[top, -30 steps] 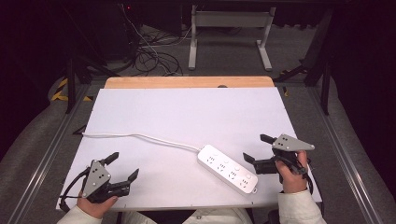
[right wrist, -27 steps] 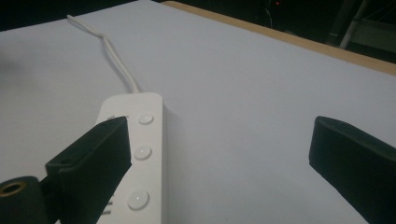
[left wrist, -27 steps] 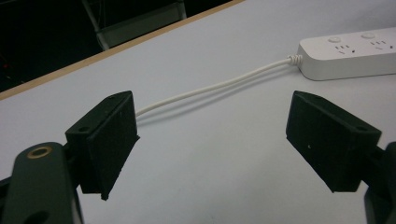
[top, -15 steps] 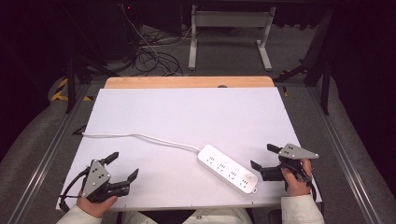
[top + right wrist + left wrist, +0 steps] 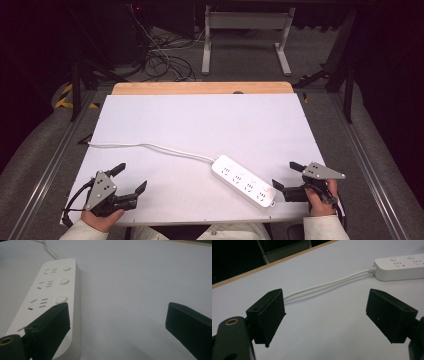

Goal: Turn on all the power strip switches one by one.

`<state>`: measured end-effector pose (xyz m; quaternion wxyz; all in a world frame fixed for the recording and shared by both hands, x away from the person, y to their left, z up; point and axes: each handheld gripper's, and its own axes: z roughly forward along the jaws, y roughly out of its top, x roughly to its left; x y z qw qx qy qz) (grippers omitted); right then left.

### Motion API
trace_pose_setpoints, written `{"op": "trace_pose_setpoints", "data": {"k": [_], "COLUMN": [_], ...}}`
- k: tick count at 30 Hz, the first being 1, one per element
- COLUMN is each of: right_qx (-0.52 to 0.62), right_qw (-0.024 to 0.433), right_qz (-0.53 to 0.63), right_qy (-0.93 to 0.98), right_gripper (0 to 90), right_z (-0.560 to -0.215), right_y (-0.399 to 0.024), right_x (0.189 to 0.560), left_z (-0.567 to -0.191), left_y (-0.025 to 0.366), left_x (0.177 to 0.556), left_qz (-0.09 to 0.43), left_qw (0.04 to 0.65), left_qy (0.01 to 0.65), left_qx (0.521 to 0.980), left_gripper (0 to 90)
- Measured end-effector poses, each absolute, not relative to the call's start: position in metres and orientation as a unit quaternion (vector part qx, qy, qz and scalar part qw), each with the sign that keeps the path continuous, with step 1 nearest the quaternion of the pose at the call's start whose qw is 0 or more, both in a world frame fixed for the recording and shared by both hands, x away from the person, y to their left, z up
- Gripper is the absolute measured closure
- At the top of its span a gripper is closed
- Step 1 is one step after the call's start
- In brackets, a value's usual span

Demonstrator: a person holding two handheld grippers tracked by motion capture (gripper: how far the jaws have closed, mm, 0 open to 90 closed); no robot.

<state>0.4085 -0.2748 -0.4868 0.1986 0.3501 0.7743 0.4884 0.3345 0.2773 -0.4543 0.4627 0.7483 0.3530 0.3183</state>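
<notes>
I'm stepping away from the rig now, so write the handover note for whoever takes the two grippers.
Left gripper: open, holding nothing, low over the near left part of the white table top. Its jaws point toward the cord.
Right gripper: open, holding nothing, at the near right end of the power strip; in the right gripper view one jaw sits over that end, and I cannot tell whether it touches.
Power strip: lies flat, slanted, near the front edge; its white cord runs off to the left edge of the table.
Done: nothing gripped yet.
Left: probably to close on the strip and handle it.
</notes>
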Motion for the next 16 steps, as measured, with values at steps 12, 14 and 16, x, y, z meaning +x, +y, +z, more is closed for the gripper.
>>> {"op": "trace_pose_setpoints", "data": {"k": [12, 14, 16], "right_qx": [0.323, 0.322, 0.319], "right_qw": [0.207, 0.207, 0.209], "right_qz": [0.490, 0.490, 0.489], "right_qy": [0.783, 0.783, 0.784], "right_gripper": [6.5, 6.6, 6.5], "right_z": [-0.480, -0.479, -0.479], "right_y": [-0.264, -0.262, -0.262], "right_x": [0.408, 0.408, 0.408], "left_z": [-0.455, -0.455, -0.455], "left_y": [0.277, 0.277, 0.277], "left_x": [0.336, 0.336, 0.335], "left_qz": [0.329, 0.330, 0.331], "left_qw": [0.465, 0.465, 0.467], "left_qy": [0.350, 0.348, 0.345], "left_qx": [0.744, 0.744, 0.743], "left_gripper": [15.2, 15.2, 15.1]}}
